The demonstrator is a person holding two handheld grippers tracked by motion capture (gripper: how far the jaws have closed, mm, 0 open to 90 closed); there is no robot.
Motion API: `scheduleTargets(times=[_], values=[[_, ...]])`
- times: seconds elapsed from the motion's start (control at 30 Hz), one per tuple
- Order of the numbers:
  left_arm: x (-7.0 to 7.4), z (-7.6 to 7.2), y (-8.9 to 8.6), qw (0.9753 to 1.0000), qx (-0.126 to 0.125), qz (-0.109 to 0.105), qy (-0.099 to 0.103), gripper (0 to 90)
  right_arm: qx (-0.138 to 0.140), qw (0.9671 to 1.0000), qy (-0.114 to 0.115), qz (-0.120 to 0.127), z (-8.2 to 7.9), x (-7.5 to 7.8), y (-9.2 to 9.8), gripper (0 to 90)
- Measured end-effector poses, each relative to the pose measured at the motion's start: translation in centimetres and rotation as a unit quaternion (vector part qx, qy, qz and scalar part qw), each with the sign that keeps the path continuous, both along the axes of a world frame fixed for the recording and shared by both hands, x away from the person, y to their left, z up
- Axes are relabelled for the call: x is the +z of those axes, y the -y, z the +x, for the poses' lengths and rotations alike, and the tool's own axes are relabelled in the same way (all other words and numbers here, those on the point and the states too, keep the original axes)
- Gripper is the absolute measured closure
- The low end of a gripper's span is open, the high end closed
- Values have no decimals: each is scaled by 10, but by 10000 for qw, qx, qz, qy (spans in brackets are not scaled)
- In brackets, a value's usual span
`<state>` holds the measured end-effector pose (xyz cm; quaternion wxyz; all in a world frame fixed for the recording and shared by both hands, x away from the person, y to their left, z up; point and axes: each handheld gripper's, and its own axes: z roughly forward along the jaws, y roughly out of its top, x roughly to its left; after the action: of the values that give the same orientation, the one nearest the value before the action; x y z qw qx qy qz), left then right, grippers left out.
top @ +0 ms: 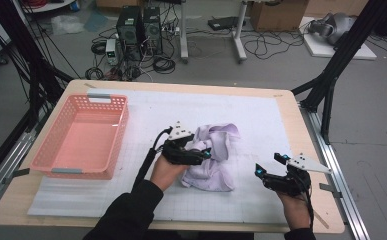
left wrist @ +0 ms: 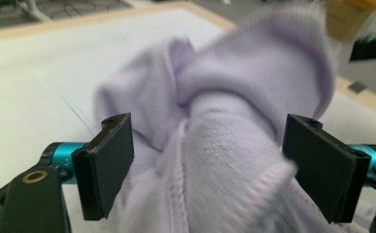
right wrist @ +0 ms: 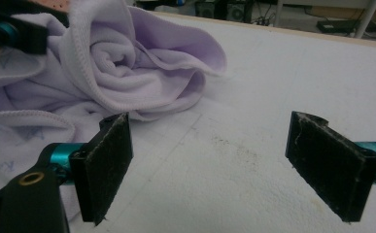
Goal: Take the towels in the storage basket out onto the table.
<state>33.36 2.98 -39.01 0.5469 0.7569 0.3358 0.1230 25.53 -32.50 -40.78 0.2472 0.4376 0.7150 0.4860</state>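
Observation:
A crumpled lavender towel (top: 216, 155) lies on the white mat in the middle of the table. My left gripper (top: 205, 151) is at the towel's left side, open, with a thick fold of the towel (left wrist: 224, 145) standing between its wide-apart jaws; the pads are not pressed on it. My right gripper (top: 270, 165) hovers open just right of the towel, above bare mat. In the right gripper view the towel (right wrist: 127, 63) lies up and to the left of its jaws, nothing is between them, and the left gripper's jaw (right wrist: 15, 34) shows at the top left.
A pink plastic basket (top: 110, 145) with nothing in it stands at the left on the gridded white mat (top: 261, 115). The wooden table edge (top: 311, 150) runs close to the right gripper. Computers, cables and boxes lie on the floor beyond.

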Motion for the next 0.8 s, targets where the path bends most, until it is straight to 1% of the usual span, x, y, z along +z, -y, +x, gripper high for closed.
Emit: scheduleTargets(times=[0.1, 0.2, 0.27, 0.33, 0.4, 0.47, 0.5, 0.57, 0.63, 0.67, 0.73, 0.77, 0.8], values=[[8, -4, -18, 9999, 77, -72, 90, 197, 3, 10000, -7, -12, 0, 0, -1, 160], [11, -10, -37, 9996, 155, -93, 228, 197, 4, 10000, -8, -24, 0, 0, -2, 160], [10, -16, -49, 9992, 177, -56, 340, 187, 6, 10000, -33, -28, 0, 0, -3, 160], [6, -22, -59, 9989, 251, -2, 393, 178, 4, 10000, -46, -39, 1, -1, -4, 160], [1, -28, -68, 9987, 281, -13, 420, 178, 12, 10000, -34, -26, 1, -1, -4, 160], [-2, -33, -77, 9980, 325, -68, 533, 178, 13, 10000, -65, -14, 1, -1, -5, 160], [-4, -35, -80, 9979, 323, -131, 545, 178, 25, 10000, -78, -10, 3, -2, -6, 160], [-7, -38, -85, 9977, 341, -158, 572, 178, 31, 9999, -91, -32, 4, -3, -8, 160], [-12, -43, -89, 9973, 337, -164, 628, 178, 44, 9999, -93, -53, 5, -3, -8, 160], [-15, -45, -90, 9972, 319, -145, 657, 181, 80, 9999, -92, -113, 5, -3, -10, 160], [-19, -49, -92, 9973, 264, -57, 683, 185, 113, 9998, -102, -135, 6, -4, -11, 160], [-19, -49, -92, 9973, 264, -57, 683, 185, 117, 9998, -99, -156, 6, -4, -10, 160], [-19, -49, -93, 9973, 272, -103, 670, 185, 117, 9998, -99, -156, 6, -4, -10, 160]])
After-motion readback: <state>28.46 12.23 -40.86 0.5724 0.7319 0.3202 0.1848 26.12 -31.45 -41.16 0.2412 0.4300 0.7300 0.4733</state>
